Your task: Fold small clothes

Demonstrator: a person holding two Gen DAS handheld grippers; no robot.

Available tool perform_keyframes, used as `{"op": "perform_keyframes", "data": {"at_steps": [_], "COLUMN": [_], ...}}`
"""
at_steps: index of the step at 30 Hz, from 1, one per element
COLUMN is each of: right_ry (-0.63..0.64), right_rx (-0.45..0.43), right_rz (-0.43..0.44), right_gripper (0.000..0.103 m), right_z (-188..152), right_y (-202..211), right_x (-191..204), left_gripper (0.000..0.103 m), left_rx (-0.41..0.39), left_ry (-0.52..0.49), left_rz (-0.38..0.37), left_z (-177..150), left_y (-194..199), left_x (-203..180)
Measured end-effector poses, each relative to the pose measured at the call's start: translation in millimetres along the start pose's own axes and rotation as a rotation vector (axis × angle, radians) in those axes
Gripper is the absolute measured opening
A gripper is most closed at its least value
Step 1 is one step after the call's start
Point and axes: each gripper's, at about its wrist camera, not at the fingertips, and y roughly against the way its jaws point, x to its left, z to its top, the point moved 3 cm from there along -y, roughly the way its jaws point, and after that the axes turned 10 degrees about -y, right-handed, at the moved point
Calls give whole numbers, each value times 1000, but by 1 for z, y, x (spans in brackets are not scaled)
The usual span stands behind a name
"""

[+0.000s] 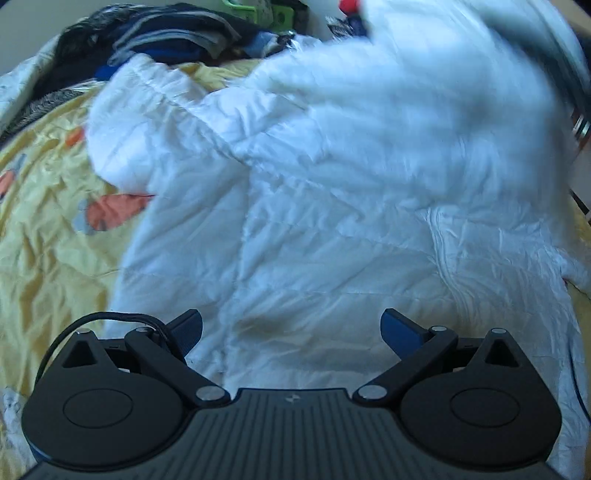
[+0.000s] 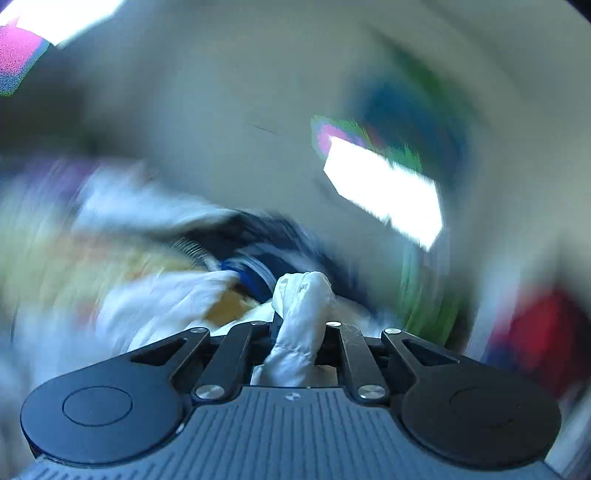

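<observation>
Spread wide across a yellow bedsheet [image 1: 44, 258] printed with orange shapes: a white quilted jacket [image 1: 314, 229], creased and puffy, filling most of the left wrist view. Near the top left of that view, one sleeve [image 1: 125, 122] with a gathered cuff, lying over the sheet. Above the jacket's upper right part, blurred white fabric, apparently lifted, though exactly how is hard to tell. Low in the same view, the left gripper [image 1: 291, 328], jaws spread wide apart, released and holding nothing, its blue fingertips [image 1: 400, 330] poised just over the jacket's near edge; whether touching the cloth cannot be told. Beyond the jacket, along the far edge of the bed, a heap of dark clothes [image 1: 159, 40] in navy, grey and black stripes, with a bright green object [image 1: 258, 14] behind it, too blurred to name. In the right wrist view, heavy motion blur over nearly everything but the tool itself. There, the right gripper [image 2: 299, 325], clenched tight on a bunched fold of the jacket's white fabric [image 2: 301, 314], the cloth squeezed between the fingers and bulging out above them. Behind it, smeared streaks of white, yellow and dark blue, a bright white rectangle [image 2: 384, 192] of light, and a red patch [image 2: 539, 332] at the right edge, none sharp enough to identify.
</observation>
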Motion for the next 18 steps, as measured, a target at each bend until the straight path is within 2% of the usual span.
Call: {"op": "perform_keyframes", "data": {"at_steps": [2, 3, 4, 5, 6, 7, 8, 9, 10, 12, 13, 15, 16, 18], "right_ry": [140, 183, 204, 168, 93, 17, -65, -139, -215, -316, -359, -503, -623, -961], "right_rx": [127, 204, 274, 347, 387, 401, 416, 426, 420, 406, 410, 360, 318, 209], "right_rz": [127, 214, 286, 311, 300, 284, 282, 295, 314, 354, 367, 322, 289, 255], "right_gripper": [15, 21, 22, 22, 25, 37, 44, 64, 81, 91, 90, 92, 95, 103], "right_z": [-20, -35, -49, -61, -66, -66, -61, -54, -45, -32, -24, -11, -5, 0], "right_y": [20, 28, 32, 33, 34, 37, 42, 52, 62, 83, 92, 102, 103, 98], "right_x": [65, 93, 111, 120, 121, 118, 112, 108, 100, 83, 71, 40, 19, -23], "left_gripper": [103, 103, 103, 103, 103, 103, 103, 103, 103, 103, 103, 103, 103, 103], "left_rx": [8, 9, 6, 6, 6, 1, -2, 1, 8, 7, -11, -95, -146, -247], "left_ry": [18, 26, 28, 20, 2, -7, -6, -4, -3, -7, -12, -2, 15, 55], "left_rz": [10, 22, 33, 43, 62, 82, 98, 107, 109, 121, 130, 146, 139, 99], "left_z": [-3, -5, -6, -9, -12, -16, -21, -27, -33, -45, -46, -41, -36, -22], "left_y": [2, 4, 8, 12, 16, 21, 26, 31, 36, 53, 62, 86, 98, 118], "left_x": [5, 8, 9, 10, 10, 12, 14, 19, 23, 34, 38, 48, 50, 52]}}
